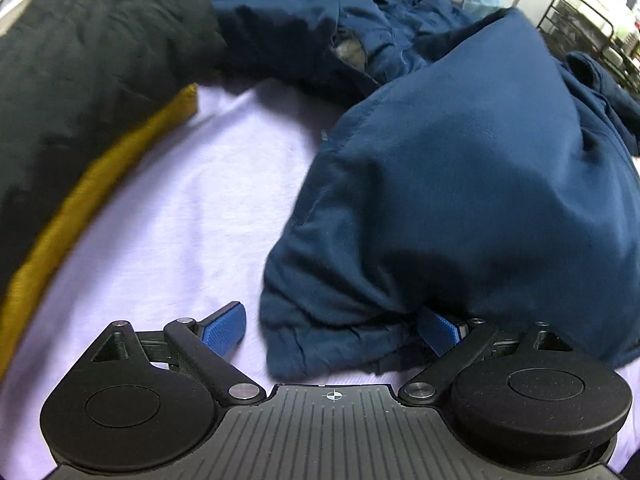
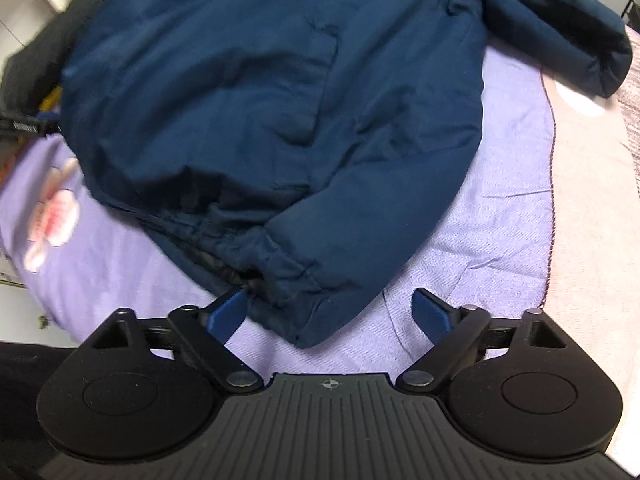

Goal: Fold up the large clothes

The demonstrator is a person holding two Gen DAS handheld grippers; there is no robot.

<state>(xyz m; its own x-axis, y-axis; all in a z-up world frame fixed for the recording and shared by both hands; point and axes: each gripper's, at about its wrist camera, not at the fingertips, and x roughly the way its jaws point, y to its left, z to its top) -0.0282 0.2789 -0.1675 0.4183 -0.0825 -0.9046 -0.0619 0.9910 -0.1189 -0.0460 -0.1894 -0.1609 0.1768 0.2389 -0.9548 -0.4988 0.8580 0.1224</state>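
Left wrist view: our left gripper [image 1: 332,330] sits at 6 o'clock with its 2 blue fingers spread wide. The hem of a navy jacket [image 1: 460,200] lies in the gap between them, bunched and puffy, draped over the right finger [image 1: 438,330] so that only part of its pad shows. The left finger [image 1: 224,326] is bare above the lilac bedsheet [image 1: 180,220]. Nothing is pinched yet; we judge the jaws are placed around the hem ready to close on it. The jacket spreads from 6 o'clock up to 12 and 2 o'clock, thick, padded and rumpled, with a lifted fold towards 1 o'clock. A black garment [image 1: 88,72] with a mustard edge [image 1: 80,208] lies at 9 to 11 o'clock, apart from our fingers. A black wire rack [image 1: 592,40] stands at 2 o'clock.

Right wrist view: our right gripper [image 2: 330,314] is also spread wide at 6 o'clock. The jacket [image 2: 260,100] fills the picture from 12 o'clock down to the middle, lying flat on the sheet [image 2: 480,220]. Its gathered, elastic-looking hem corner reaches into the gap, touching or just beside the left finger [image 2: 228,314]; the right finger [image 2: 430,314] is clear over the sheet. A sleeve [image 2: 560,28] stretches out at 1 o'clock. We judge this corner is the other hold for lifting the hem into a fold.
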